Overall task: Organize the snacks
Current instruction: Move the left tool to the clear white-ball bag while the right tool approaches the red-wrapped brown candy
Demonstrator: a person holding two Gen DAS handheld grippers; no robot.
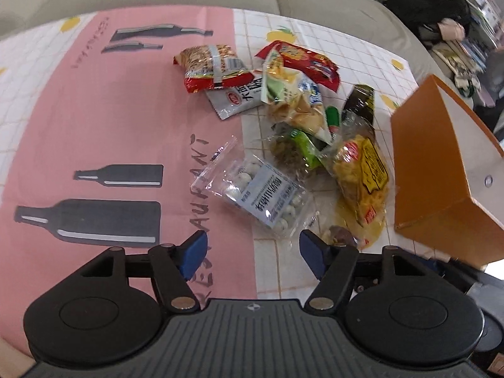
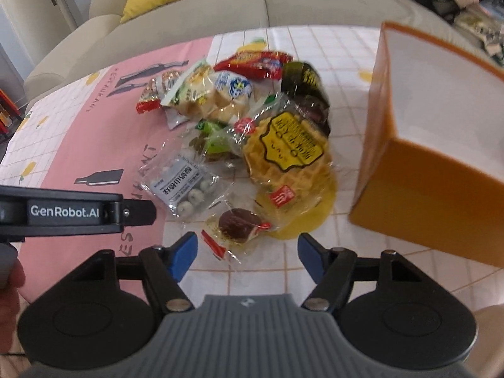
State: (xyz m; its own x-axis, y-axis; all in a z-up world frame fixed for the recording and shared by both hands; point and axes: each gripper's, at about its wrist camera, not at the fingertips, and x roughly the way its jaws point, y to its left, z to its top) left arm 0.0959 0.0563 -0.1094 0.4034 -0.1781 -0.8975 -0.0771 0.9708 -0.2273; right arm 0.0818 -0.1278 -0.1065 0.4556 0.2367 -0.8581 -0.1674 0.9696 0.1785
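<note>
Snacks point(image 2: 239, 132) lie heaped mid-table beside the orange box point(image 2: 419, 157); right gripper point(image 2: 247, 252), jaws spread and empty, hovers nearest the chocolate pastry packet point(image 2: 237, 220); left gripper point(image 1: 252, 252) likewise spread.

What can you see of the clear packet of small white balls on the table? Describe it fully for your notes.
The clear packet of white balls is a flat, crinkly transparent plastic pouch with a pale blue-grey printed label across it and small round whitish sweets inside. It looks sealed and lies flat on the tablecloth, straddling the edge between the pink panel and the white grid. Its far corner meets the green-wrapped packet in the pile. Neither gripper touches it.
</note>
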